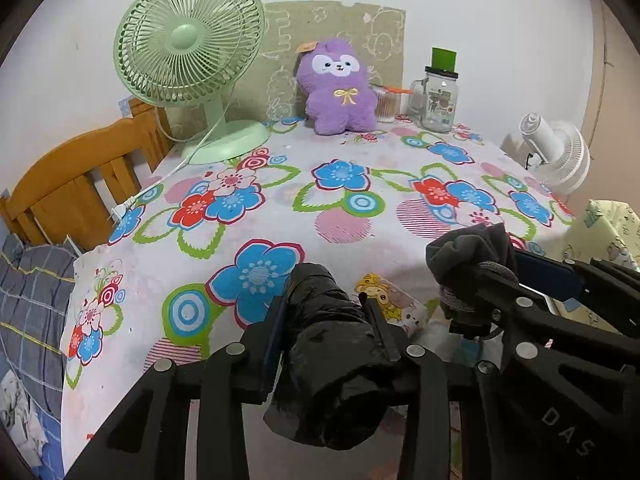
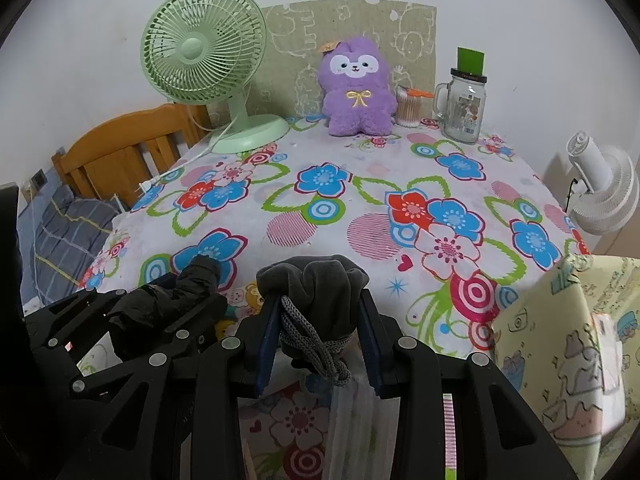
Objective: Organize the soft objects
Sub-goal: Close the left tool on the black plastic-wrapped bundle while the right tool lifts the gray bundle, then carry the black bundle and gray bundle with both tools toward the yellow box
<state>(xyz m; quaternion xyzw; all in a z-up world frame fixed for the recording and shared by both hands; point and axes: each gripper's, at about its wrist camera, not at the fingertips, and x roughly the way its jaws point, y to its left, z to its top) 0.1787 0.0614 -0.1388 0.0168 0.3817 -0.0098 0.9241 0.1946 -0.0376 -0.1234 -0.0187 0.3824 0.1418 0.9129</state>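
Note:
My left gripper [image 1: 326, 309] is shut on a black crinkly rolled bundle [image 1: 328, 356], which sticks out past the fingertips over the near edge of the flowered tablecloth [image 1: 340, 216]. Just to its right, my right gripper [image 2: 319, 306] is shut on a grey fabric drawstring pouch [image 2: 316, 276]; its knotted cord [image 2: 316, 344] hangs between the jaws. The right wrist view shows the left gripper [image 2: 188, 294] with the black bundle [image 2: 200, 274] at the lower left. A purple plush toy [image 1: 340, 88] sits upright at the far edge against the wall.
A green desk fan [image 1: 188, 60] stands at the back left, its cord trailing over the cloth. A glass mug jar [image 1: 440, 96] and a cotton-swab tub [image 1: 386, 106] stand beside the plush. A white fan [image 1: 556, 156], a yellow patterned box [image 2: 568, 340] and a wooden headboard [image 1: 80, 184] flank the table.

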